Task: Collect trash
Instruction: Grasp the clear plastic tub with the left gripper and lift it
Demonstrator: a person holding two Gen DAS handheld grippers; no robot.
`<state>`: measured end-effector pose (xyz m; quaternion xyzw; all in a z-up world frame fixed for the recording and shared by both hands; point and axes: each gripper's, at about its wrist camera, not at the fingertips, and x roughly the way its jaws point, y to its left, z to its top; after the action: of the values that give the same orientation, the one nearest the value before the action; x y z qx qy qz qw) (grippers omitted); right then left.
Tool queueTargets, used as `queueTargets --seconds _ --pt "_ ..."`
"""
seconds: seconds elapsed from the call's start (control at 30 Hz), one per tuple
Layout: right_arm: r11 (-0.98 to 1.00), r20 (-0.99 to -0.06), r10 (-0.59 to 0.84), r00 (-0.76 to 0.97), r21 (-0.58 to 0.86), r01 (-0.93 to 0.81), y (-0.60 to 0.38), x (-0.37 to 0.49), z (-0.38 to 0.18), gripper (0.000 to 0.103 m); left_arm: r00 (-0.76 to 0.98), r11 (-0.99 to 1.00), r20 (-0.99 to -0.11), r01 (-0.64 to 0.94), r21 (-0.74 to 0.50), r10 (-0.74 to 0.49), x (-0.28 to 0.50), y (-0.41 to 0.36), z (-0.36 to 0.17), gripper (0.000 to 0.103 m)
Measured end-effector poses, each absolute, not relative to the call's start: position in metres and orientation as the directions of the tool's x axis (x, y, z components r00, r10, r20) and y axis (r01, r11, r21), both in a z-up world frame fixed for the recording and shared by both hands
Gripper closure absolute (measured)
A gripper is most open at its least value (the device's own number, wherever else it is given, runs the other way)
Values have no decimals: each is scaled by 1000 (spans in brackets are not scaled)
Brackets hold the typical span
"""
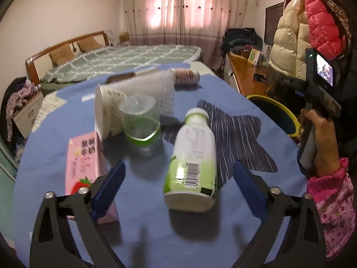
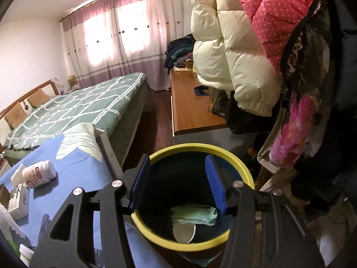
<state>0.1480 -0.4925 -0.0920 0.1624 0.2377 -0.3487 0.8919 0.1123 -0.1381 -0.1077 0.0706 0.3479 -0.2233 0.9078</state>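
On the blue tablecloth (image 1: 142, 234) lies a white and green bottle (image 1: 191, 160), cap pointing away. My left gripper (image 1: 178, 189) is open, its blue pads on either side of the bottle's base, not touching. Beside it are a clear plastic cup with a green band (image 1: 140, 122), a pink strawberry carton (image 1: 82, 163), a white tub on its side (image 1: 107, 111) and a can (image 1: 186, 76). My right gripper (image 2: 176, 183) is open and empty above the yellow-rimmed bin (image 2: 200, 149), which holds a green wrapper (image 2: 194, 215) and a round lid (image 2: 184, 232). The bin also shows in the left wrist view (image 1: 287, 111).
A white foam sponge (image 1: 151, 87) stands behind the cup. A dark striped cloth (image 1: 236, 138) lies right of the bottle. A white pill bottle (image 2: 40, 174) and a small box (image 2: 19, 203) lie on the table's left. Coats (image 2: 245, 55) hang over the bin; a bed (image 2: 73, 109) is behind.
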Motion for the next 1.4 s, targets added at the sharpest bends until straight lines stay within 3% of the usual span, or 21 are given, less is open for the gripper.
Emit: queueTargets --seconds 0.27,0.33,1.03,1.4 --pt "718 -531 -520 669 152 679 -493 145 -90 53 591 887 -724 459 -61 -356 127 -146 -132 36" --pt "722 -529 -516 674 155 674 -493 145 -90 53 582 881 -726 469 -68 -366 127 -147 -133 47" --pt "727 -527 -504 685 169 665 -493 144 -88 53 714 871 -576 491 9 -397 152 -162 -48 51" --pt "738 -520 -475 710 204 643 -488 147 -87 53 756 893 -549 448 36 -357 198 -197 -39 51"
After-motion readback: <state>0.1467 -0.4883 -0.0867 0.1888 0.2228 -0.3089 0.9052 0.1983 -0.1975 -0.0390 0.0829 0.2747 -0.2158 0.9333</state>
